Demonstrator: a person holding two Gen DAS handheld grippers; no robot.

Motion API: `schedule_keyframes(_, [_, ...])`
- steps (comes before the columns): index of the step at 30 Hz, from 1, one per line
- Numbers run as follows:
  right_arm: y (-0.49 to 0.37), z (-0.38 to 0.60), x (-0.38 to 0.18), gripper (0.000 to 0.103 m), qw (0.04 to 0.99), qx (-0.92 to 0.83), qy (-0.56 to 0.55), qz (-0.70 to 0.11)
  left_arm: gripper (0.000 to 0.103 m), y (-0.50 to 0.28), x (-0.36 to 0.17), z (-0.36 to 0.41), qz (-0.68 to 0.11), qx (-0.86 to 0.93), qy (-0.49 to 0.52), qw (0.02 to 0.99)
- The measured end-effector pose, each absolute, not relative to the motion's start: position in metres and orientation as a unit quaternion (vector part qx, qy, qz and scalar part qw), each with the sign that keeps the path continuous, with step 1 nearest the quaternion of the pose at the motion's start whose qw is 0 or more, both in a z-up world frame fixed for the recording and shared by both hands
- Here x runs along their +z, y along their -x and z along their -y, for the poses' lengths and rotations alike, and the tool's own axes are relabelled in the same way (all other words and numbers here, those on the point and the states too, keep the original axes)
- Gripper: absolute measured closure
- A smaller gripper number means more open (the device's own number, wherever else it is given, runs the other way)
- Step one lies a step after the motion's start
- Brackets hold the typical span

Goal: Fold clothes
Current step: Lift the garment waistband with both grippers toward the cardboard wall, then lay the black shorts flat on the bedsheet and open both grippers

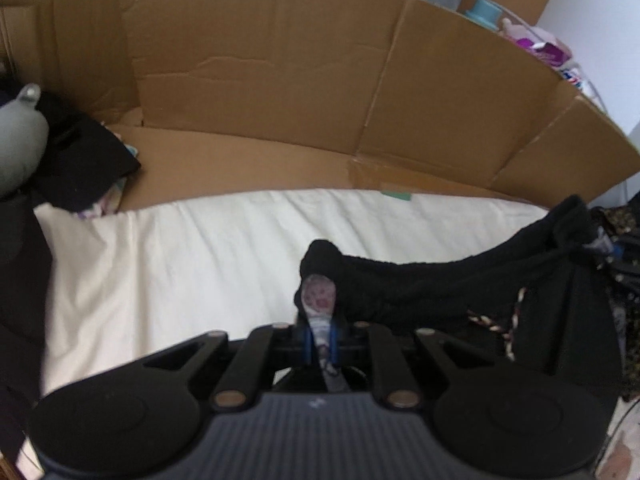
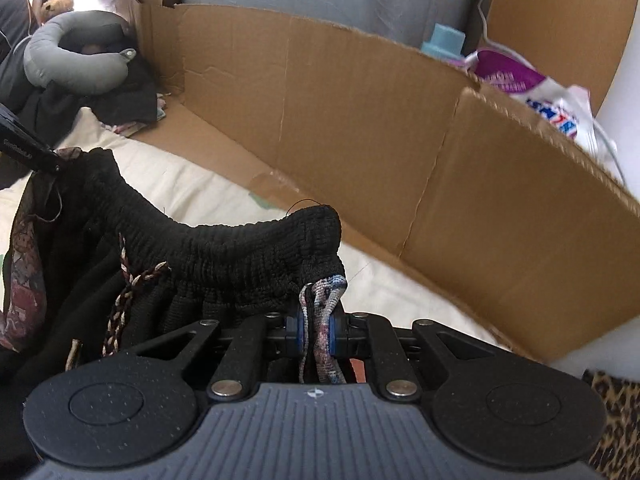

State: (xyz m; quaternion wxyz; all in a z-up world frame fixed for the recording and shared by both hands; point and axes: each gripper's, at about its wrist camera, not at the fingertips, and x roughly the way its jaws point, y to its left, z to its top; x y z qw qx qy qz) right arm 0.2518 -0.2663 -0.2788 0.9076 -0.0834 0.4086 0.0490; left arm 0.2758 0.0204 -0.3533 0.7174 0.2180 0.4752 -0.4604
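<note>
The left gripper (image 1: 319,338) has its fingers pinched tight on one end of the black garment with a ribbed elastic waistband (image 1: 420,280); a patterned inner fabric shows between them. The right gripper (image 2: 316,330) is likewise clamped on the other end of the waistband (image 2: 256,248), with a striped fold caught between its fingers. The band sags between the two fingertips, above the cream sheet (image 1: 180,256) — the garment's lower part hangs out of view. A braided drawstring (image 2: 124,300) dangles left of the right fingers. Beyond both fingertips stands a brown cardboard wall (image 1: 260,80); the items behind it are blurred.
</note>
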Motion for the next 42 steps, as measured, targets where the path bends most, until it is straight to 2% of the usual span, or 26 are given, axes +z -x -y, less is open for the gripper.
schedule_keyframes(16, [-0.299,0.276,-0.287,0.095,0.909,0.010,0.097,-0.405,0.094,-0.291,-0.361,0.024,-0.454,-0.451,-0.243,0.729])
schedule_keyframes(23, [-0.319,0.282,-0.289,0.095,0.905,-0.006,0.111,-0.411,0.094,-0.301,-0.381,0.041,-0.461,-0.430,-0.257,0.733])
schedule_keyframes(30, [-0.325,0.286,-0.324,0.093,0.897,-0.016,0.077,-0.435,0.094,-0.313,-0.411,0.052,-0.476,-0.401,-0.268,0.735])
schedule_keyframes(31, [-0.326,0.288,-0.330,0.090,0.896,-0.018,0.070,-0.438,0.094,-0.315,-0.417,0.053,-0.482,-0.396,-0.268,0.734])
schedule_keyframes(32, [-0.326,0.289,-0.335,0.078,0.895,-0.019,0.064,-0.442,0.093,-0.317,-0.421,0.053,-0.485,-0.394,-0.262,0.735])
schedule_keyframes(33, [-0.326,0.290,-0.340,0.075,0.893,-0.021,0.057,-0.445,0.092,-0.320,-0.425,0.052,-0.488,-0.392,-0.255,0.737])
schedule_keyframes(35, [-0.327,0.292,-0.351,0.059,0.891,-0.025,0.043,-0.452,0.088,-0.322,-0.425,0.051,-0.492,-0.387,-0.243,0.741])
schedule_keyframes(36, [-0.324,0.295,-0.355,0.058,0.893,-0.029,0.022,-0.448,0.087,-0.322,-0.425,0.051,-0.493,-0.386,-0.242,0.742])
schedule_keyframes(38, [-0.315,0.300,-0.361,0.054,0.898,-0.024,-0.008,-0.440,0.075,-0.324,-0.425,0.050,-0.492,-0.383,-0.240,0.744])
schedule_keyframes(42, [-0.305,0.309,-0.363,0.051,0.906,-0.027,-0.043,-0.420,0.062,-0.330,-0.421,0.040,-0.493,-0.386,-0.213,0.750])
